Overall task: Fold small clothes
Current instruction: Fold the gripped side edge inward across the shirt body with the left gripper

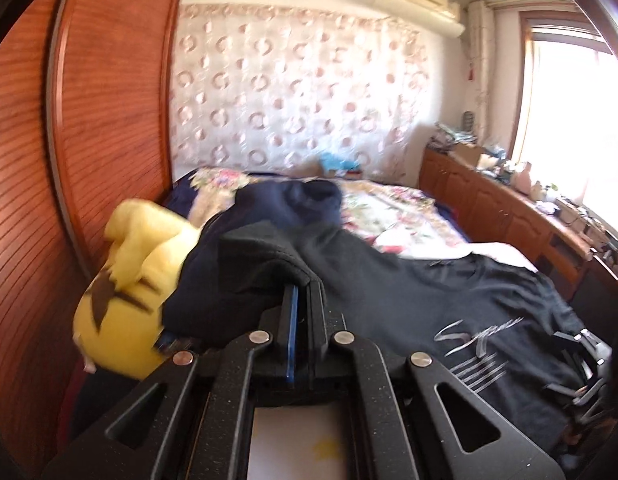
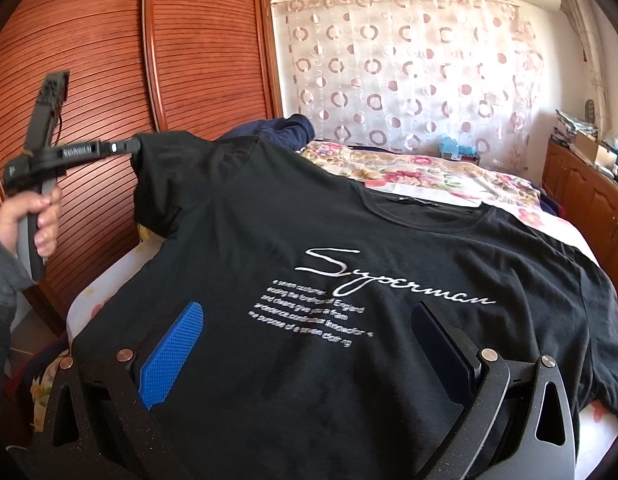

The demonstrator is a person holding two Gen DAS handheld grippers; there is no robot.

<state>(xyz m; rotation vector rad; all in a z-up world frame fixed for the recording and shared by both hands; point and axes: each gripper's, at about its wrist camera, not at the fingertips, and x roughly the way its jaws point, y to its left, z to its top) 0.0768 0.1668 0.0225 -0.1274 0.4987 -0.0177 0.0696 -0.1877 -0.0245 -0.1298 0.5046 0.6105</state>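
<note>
A black T-shirt (image 2: 349,240) with white "Superman" script lies front up across the bed. My left gripper (image 1: 303,288) is shut on the shirt's left sleeve, whose dark fabric drapes over the fingertips. The right wrist view shows this left gripper (image 2: 135,146) holding the sleeve raised off the bed, with a hand (image 2: 41,216) on its handle. My right gripper (image 2: 305,328) stands open low over the shirt's lower front, blue pad (image 2: 173,344) on the left and dark finger (image 2: 441,336) on the right. Nothing is pinched between them. The right gripper (image 1: 585,360) also shows at the shirt's far side.
A yellow plush toy (image 1: 125,280) lies by the slatted wooden wardrobe (image 2: 89,60) at the bed's left edge. A navy garment (image 2: 285,128) is heaped behind the shirt. The floral bedcover (image 2: 429,172) stretches back to a curtain. A cluttered wooden cabinet (image 1: 509,216) lines the right side.
</note>
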